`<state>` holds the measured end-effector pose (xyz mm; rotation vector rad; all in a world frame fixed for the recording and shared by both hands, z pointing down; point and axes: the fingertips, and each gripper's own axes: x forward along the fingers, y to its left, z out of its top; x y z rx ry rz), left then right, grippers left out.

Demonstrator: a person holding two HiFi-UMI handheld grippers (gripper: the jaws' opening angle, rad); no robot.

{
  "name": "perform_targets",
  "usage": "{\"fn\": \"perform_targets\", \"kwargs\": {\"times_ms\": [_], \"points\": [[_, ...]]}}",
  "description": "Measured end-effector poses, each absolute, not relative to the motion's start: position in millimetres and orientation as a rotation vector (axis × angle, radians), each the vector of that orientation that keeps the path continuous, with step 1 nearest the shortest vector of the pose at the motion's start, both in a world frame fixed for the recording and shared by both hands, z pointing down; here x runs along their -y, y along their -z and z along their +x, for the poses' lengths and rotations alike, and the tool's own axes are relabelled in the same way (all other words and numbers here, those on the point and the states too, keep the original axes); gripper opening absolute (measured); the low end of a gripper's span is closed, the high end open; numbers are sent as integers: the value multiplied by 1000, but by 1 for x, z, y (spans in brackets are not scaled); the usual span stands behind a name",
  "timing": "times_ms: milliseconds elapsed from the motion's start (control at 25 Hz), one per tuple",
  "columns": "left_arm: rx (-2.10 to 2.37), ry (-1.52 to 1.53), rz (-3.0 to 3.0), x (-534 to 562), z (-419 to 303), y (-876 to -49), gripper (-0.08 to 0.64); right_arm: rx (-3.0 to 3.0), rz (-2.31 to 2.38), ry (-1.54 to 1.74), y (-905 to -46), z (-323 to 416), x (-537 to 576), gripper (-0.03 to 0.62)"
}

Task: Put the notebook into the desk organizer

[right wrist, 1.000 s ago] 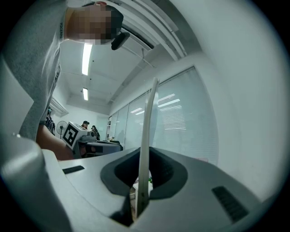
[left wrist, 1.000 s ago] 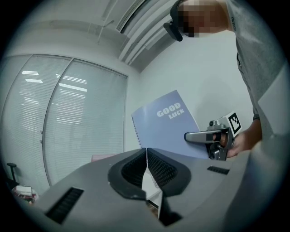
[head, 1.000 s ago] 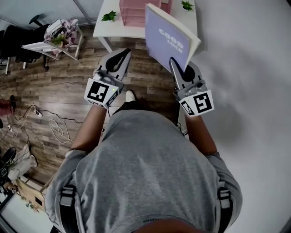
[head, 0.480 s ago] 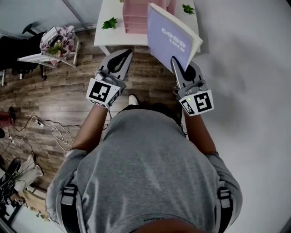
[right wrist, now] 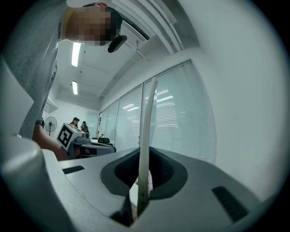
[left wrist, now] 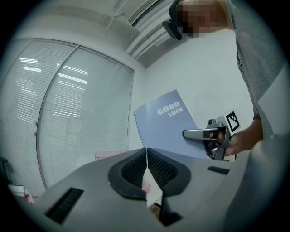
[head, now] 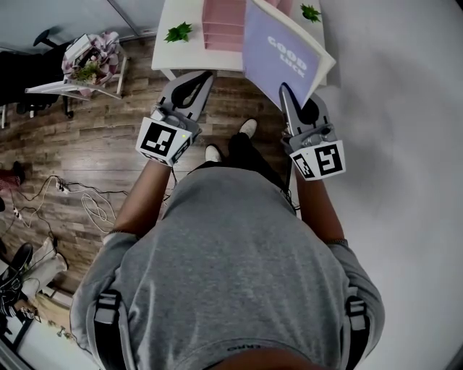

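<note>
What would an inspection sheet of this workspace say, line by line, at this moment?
Surface: white desk, standing on a wood floor.
Job's things: lavender notebook held above the desk's edge; pink desk organizer on the desk.
Clutter: two small green plants on the desk.
Grippers: left gripper shut, empty; right gripper shut on the notebook's edge.
Cables: loose white cables on the floor, at the person's left.
Surroundings: cluttered side table; glass wall with blinds; two people far off.

Both arms stretched forward; left gripper (head: 203, 76) jaws together (empty); right gripper (head: 287, 91) clamped on notebook (head: 283, 52) edge.
</note>
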<state>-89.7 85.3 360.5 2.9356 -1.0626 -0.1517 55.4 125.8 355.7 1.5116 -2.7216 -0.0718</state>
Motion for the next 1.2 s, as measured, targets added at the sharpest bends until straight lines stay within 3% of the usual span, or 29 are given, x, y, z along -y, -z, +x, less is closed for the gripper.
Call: {"fn": "perform_targets", "kwargs": {"times_ms": [1200], "points": [[1308, 59, 2890, 90, 2, -341, 25, 2910, 1309, 36, -349, 152, 68, 38]]}}
